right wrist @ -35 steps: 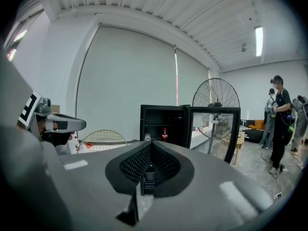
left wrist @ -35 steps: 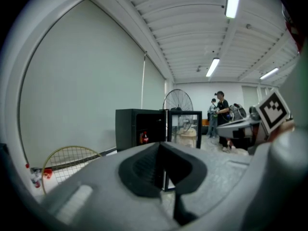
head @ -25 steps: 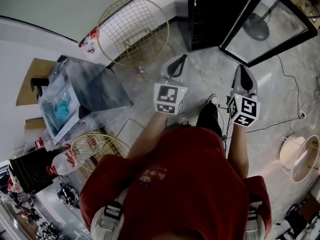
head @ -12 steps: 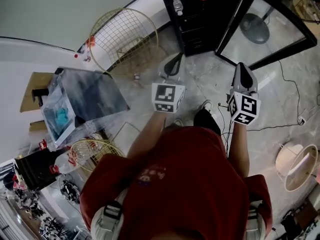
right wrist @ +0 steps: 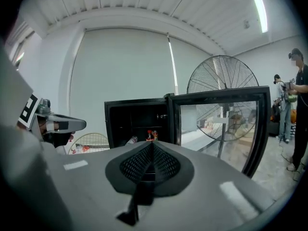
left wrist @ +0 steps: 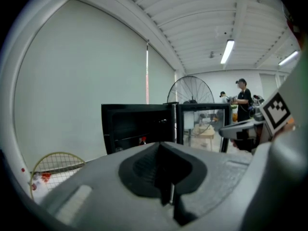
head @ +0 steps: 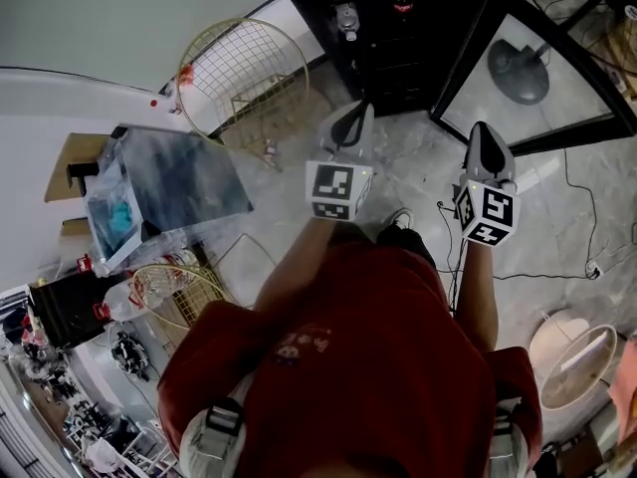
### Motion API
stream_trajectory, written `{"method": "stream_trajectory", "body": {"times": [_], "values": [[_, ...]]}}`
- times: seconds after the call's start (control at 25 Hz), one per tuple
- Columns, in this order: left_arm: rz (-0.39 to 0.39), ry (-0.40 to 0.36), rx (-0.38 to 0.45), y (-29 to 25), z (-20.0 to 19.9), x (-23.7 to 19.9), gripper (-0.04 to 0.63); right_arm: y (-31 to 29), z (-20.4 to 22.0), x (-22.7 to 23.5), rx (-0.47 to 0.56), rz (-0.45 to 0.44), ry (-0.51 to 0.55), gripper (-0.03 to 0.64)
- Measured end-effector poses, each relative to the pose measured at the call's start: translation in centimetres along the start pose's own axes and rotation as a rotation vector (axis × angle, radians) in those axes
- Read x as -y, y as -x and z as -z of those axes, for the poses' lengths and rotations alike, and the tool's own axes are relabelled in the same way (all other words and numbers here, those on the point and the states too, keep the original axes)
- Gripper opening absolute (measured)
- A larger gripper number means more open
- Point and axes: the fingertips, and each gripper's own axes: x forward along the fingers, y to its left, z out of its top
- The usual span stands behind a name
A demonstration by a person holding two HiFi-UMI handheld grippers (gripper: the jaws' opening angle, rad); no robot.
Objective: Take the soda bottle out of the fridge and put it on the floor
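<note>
We're pointing the left gripper (head: pixel 360 114) and right gripper (head: pixel 483 131) at the open fridge (head: pixel 408 63), jaws on both pinched together, nothing in them.

The fridge (head: pixel 393 28) is showing a glossy black casing, its door (head: pixel 542 63) clear glass. The floor (head: pixel 418 157) is gleaming like polished grey marble. The basket (head: pixel 244 68) is glinting as thin gold wire. The right gripper (right wrist: pixel 152 146) is showing matt grey plastic and black ribbed pads (right wrist: pixel 166 165).

One left gripper (head: pixel 360 116), one right gripper (head: pixel 482 135), one fridge (head: pixel 388 28), one fan (right wrist: pixel 222 73), two wire baskets: upper left (head: pixel 244 73), lower left (head: pixel 179 292).
</note>
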Motion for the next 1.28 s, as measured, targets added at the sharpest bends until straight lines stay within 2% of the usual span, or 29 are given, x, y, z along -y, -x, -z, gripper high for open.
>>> {"method": "stream_trajectory", "body": {"times": [0.16,0.36,0.68,0.92,1.28], "values": [[-0.029,0.001,-0.02,-1.1,1.3,-1.0,0.0,-2.4,0.9,-0.1,-0.007,-0.035,-0.005,0.002],[-0.045,0.036,-0.029,-3.0,2.3,-3.9,0.0,-6.3,0.8,-1.7,-0.024,-0.073,0.013,0.002],[-0.041,0.037,0.001,-5.9,2.1,-8.5,0.0,-12.2,-1.3,-5.0,-0.012,-0.112,0.059,0.001],[-0.054,0.069,0.024,-7.2,2.3,-12.9,0.0,-16.5,-2.3,-8.0,-0.024,-0.142,0.1,0.002],[-0.1,0.086,0.033,-8.8,2.8,-14.7,-0.001,-20.1,-2.2,-8.7,-0.037,-0.21,0.12,0.002]]}}
